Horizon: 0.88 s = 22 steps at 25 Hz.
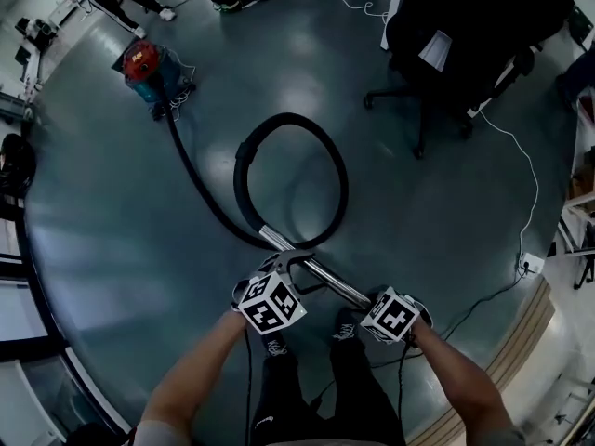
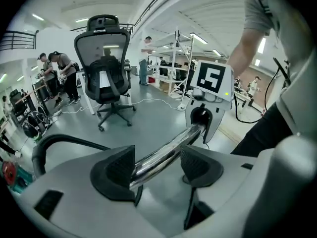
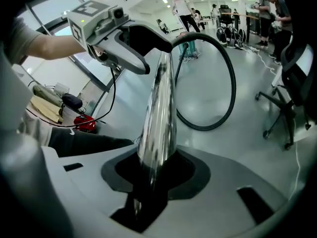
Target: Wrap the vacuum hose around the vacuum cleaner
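The red and teal vacuum cleaner [image 1: 144, 68] stands far off at the upper left. Its black hose [image 1: 339, 170] runs across the floor and makes one big loop. The loop ends in a chrome tube [image 1: 321, 269] that is lifted in front of me. My left gripper [image 1: 284, 266] stands open around the tube [image 2: 168, 150], with a gap at the right pad [image 2: 195, 165]. The tube's other end [image 3: 158, 113] sits in my right gripper [image 1: 370, 303], which is shut on it. In the right gripper view the left gripper [image 3: 133, 38] shows at the tube's far end.
A black office chair [image 1: 465, 45] stands at the upper right. A white cable [image 1: 521, 156] runs to a power strip [image 1: 530, 266]. A wooden platform edge [image 1: 521, 342] lies at the right. People stand at the back left [image 2: 62, 76]. My legs are just below the grippers.
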Motion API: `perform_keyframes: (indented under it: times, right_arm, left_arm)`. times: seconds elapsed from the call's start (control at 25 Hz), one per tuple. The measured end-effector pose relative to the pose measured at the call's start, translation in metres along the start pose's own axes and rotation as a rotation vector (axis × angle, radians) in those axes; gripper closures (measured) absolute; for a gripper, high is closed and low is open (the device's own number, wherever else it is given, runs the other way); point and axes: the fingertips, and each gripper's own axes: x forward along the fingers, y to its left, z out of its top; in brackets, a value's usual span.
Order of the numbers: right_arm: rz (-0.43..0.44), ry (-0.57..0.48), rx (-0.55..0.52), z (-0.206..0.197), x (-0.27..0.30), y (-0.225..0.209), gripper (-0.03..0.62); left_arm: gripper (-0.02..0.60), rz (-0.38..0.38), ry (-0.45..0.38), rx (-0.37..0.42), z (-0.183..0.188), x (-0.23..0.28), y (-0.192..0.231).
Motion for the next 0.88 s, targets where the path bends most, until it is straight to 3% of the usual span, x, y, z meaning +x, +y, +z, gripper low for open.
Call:
perform_keyframes:
  times: [0.28,0.44,0.64,0.88]
  right_arm:
    - [0.012,0.077,-0.147,-0.017,-0.118,-0.011,0.464]
    - [-0.012,0.145,-0.276,-0.022,-0.167,-0.018,0.464]
    - [-0.029,0.220,-0.410,-0.012,-0.205,-0.016,0.464]
    - [-0.032,0.346,-0.505,0.003,-0.225,-0.012,0.464]
  left_arm:
    - [0.304,-0.025,0.035,0.116,0.100,-0.014,-0.029]
    - [0.304,-0.088,0.077,0.208,0.145,-0.014,-0.054]
    - [0.304,-0.125,0.118,0.242,0.163,-0.016,-0.072]
    - [0.304,-0.133,0.109,0.283,0.172,-0.031,-0.074]
